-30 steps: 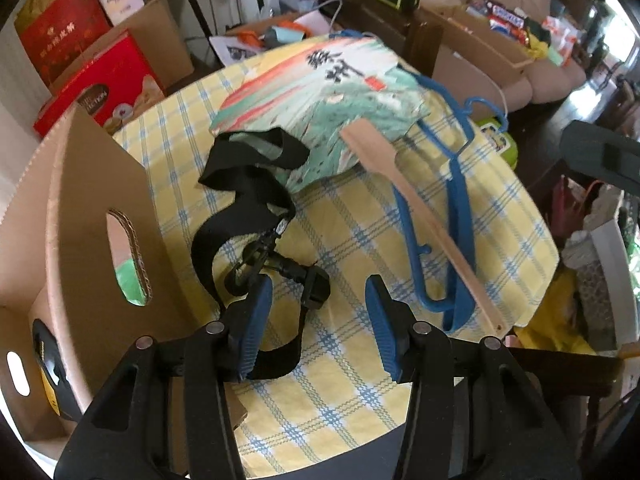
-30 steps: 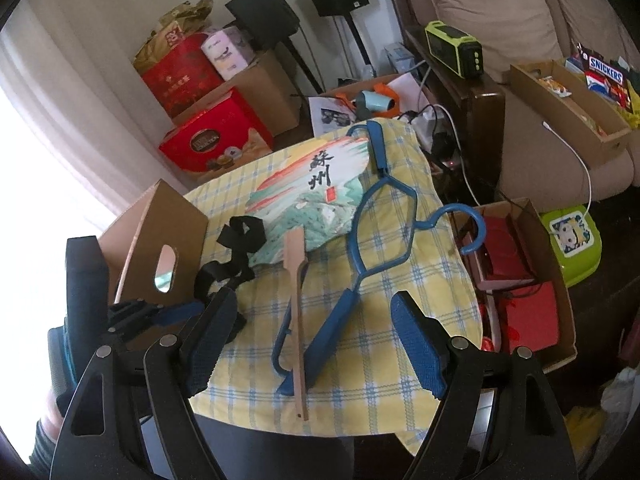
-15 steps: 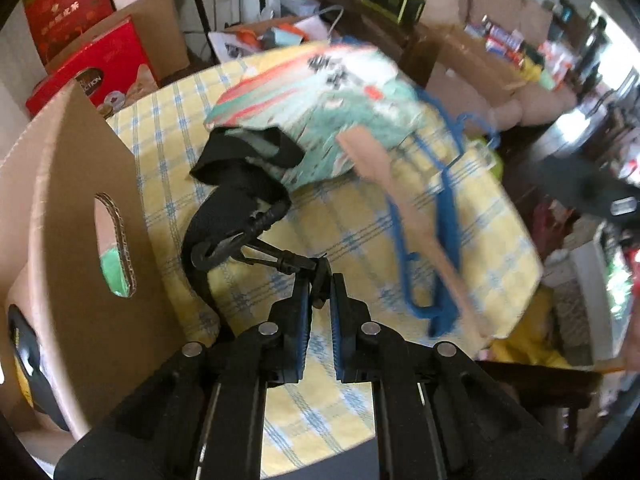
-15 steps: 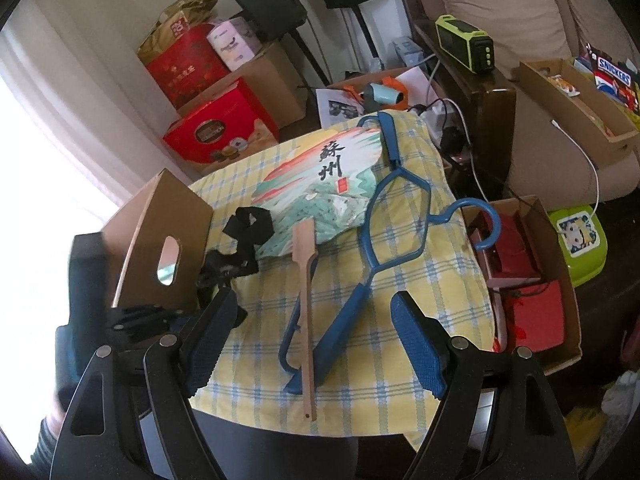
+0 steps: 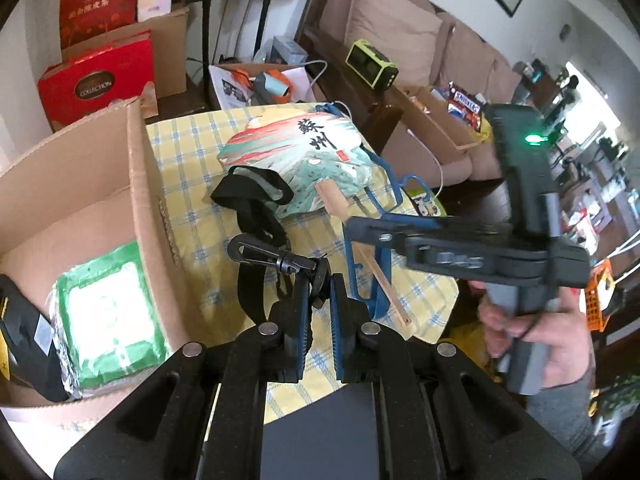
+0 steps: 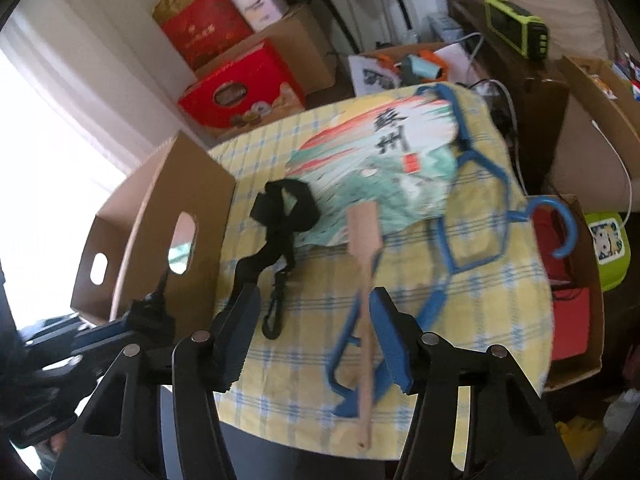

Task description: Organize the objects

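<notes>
- Yellow checked cloth (image 6: 472, 312) covers a small round table in a cluttered living room, with a sofa (image 5: 404, 36) behind and red gift boxes (image 6: 240, 92) on the floor beside it.
- Cardboard box (image 5: 132, 184) stands open at the table's left edge; a green packet (image 5: 112, 312) lies inside it.
- Left gripper (image 5: 319, 300) has its pads pressed together on the black strap (image 5: 256, 216), pinching it at the ring behind the metal clip (image 5: 272, 254), which sticks out to the left above the cloth.
- The strap's far end lies bunched against a painted fan (image 6: 380, 176) in the middle of the table.
- A wooden spatula (image 6: 362, 240) rests with its blade on the fan and its handle running toward the near edge.
- A blue hanger (image 6: 472, 216) lies partly under the fan, hook toward the right rim, crossing under the spatula.
- Right gripper (image 6: 314, 336) hangs over the near edge with its jaws wide apart and nothing between them; the spatula handle passes just below its right pad.
- Seen from the left camera, a hand (image 5: 548, 332) holds the right gripper's body.
</notes>
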{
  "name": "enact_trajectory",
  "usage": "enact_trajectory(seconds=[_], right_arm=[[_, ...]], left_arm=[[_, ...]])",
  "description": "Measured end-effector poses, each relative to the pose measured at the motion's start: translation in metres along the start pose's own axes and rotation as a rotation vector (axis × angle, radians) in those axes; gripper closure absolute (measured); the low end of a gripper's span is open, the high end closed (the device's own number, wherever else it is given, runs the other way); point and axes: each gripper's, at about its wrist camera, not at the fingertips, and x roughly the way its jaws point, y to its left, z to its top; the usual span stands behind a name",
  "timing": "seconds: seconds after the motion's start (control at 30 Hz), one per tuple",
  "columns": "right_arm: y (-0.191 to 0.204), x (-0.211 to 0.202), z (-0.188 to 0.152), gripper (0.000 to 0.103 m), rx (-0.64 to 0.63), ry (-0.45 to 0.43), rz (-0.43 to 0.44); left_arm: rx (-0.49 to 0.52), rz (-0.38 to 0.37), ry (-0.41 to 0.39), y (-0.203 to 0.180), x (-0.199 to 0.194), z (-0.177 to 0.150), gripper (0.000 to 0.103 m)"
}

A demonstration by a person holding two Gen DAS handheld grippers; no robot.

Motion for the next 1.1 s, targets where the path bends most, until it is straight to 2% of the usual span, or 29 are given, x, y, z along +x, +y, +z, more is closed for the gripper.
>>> enact_trajectory(seconds=[0.13, 0.2, 0.37, 0.8, 0.83, 0.9, 1.1], right_arm=[[0.015, 0.031, 0.001, 0.047, -0.026, 0.045, -0.005], [0.018, 0.044, 0.003, 0.055, -0.025, 0.061, -0.013], [0.019, 0.064, 0.006, 0.063, -0.018, 0.078, -0.029], [0.032, 0.090, 0.015, 0.066, -0.082, 0.078, -0.106], [0.035, 0.091, 0.014, 0.068, -0.097, 0.077, -0.112], [0.039, 0.095, 0.013, 0.086, -0.116, 0.082, -0.100], [0.041, 0.097, 0.011, 0.089, -0.103, 0.088, -0.033]], left_arm=[[-0.017, -0.004, 0.000, 0.006, -0.002, -0.007, 0.094], [-0.022, -0.004, -0.003, 0.007, -0.002, -0.010, 0.094], [-0.033, 0.001, -0.017, 0.010, -0.007, -0.015, 0.094], [-0.063, -0.019, -0.037, 0.017, -0.015, -0.018, 0.094], [-0.064, -0.021, -0.038, 0.017, -0.015, -0.018, 0.094], [-0.066, -0.025, -0.039, 0.017, -0.016, -0.018, 0.094], [-0.079, -0.024, -0.036, 0.021, -0.012, -0.018, 0.094]])
